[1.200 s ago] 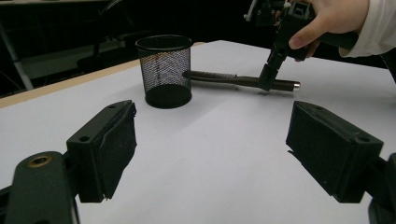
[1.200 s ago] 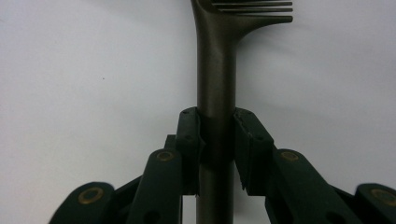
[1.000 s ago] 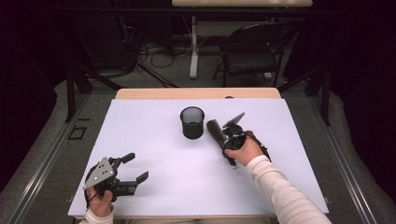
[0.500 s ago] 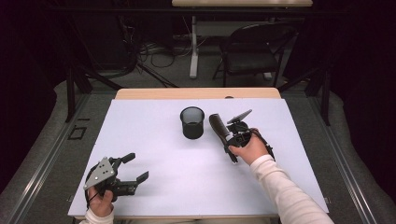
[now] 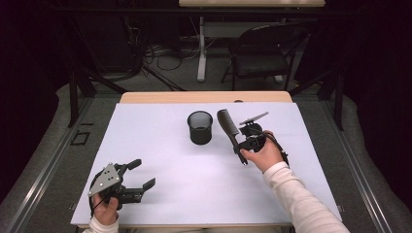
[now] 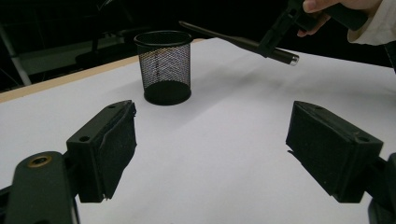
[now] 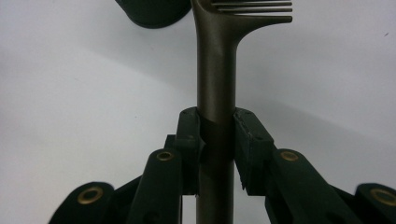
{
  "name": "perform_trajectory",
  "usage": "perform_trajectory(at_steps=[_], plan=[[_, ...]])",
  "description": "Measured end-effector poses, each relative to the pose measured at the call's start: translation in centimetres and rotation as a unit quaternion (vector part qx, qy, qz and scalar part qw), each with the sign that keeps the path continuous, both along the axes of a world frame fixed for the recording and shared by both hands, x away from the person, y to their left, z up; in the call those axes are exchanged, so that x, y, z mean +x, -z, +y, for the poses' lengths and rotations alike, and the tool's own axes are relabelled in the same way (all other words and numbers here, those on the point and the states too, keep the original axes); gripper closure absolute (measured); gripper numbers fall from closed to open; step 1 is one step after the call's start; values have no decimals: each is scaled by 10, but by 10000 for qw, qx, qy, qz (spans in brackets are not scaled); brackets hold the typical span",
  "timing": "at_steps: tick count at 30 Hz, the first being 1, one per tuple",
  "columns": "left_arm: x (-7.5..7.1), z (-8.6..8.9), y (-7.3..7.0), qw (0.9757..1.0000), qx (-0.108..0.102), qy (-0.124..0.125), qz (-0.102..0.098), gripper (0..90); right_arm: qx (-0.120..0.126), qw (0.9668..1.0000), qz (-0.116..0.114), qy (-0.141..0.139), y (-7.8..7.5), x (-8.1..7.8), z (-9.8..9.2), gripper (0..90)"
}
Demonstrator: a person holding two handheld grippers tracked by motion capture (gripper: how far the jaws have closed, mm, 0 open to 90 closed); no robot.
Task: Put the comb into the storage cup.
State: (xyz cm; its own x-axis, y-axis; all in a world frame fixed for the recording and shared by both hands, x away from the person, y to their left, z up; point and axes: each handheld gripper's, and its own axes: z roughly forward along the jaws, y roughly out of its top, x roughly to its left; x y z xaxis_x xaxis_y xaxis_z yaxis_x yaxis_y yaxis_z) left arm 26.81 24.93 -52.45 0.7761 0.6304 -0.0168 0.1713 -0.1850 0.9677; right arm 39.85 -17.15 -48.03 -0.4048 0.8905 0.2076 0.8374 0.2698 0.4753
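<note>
A black comb (image 5: 227, 125) is held by its handle above the white table (image 5: 170, 194), just right of a black mesh cup (image 5: 200, 127). My right gripper (image 5: 240, 145) is shut on that handle; in the right gripper view the pads clamp the comb (image 7: 215, 70) on both sides, teeth pointing right, with my right gripper (image 7: 217, 135) below the cup's base (image 7: 152, 11). My left gripper (image 5: 142, 174) rests low at the table's front left, open with nothing between its jaws. Past my left gripper (image 6: 212, 149) stand the cup (image 6: 163, 65) and the raised comb (image 6: 233, 41).
A white sheet covers the table, with a strip of wood (image 5: 204, 97) showing at the far edge. A dark chair (image 5: 262, 58) and a table leg (image 5: 201, 48) stand on the floor behind it.
The right hand has lifted the comb a little and carried it slightly right, away from the cup. The left gripper has stayed where it was.
</note>
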Motion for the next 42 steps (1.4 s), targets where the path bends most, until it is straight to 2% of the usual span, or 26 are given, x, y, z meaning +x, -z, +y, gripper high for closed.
perform_trajectory(at_steps=[4,9,15,17,24,28,32,34,37,42], plan=[[0,0,0,10000,18,-2,8,161,18,9997,-212,-118,-5,-3,-1,732],[0,0,0,10000,0,-4,2,161,88,9992,-346,-201,-9,-7,0,732],[0,0,0,10000,27,-19,43,161,108,9970,-682,-355,-13,-10,0,732],[1,0,0,10000,52,-25,58,161,91,9948,-899,-461,-14,-12,0,732],[3,-2,1,9999,68,-11,139,161,165,9900,-1243,-643,-18,-15,0,732],[7,-1,0,9996,-15,-94,282,161,120,9862,-1433,-817,-19,-15,0,732],[13,-1,-3,9979,-236,-220,562,162,103,9835,-1535,-948,-19,-15,1,731],[16,-2,-5,9971,-346,-235,638,162,128,9828,-1561,-979,-19,-13,1,731],[21,-4,-9,9963,-231,-349,752,162,124,9816,-1614,-1013,-19,-13,1,731],[32,-11,-14,9956,-116,-273,884,162,39,9793,-1705,-1086,-22,-13,2,731]])
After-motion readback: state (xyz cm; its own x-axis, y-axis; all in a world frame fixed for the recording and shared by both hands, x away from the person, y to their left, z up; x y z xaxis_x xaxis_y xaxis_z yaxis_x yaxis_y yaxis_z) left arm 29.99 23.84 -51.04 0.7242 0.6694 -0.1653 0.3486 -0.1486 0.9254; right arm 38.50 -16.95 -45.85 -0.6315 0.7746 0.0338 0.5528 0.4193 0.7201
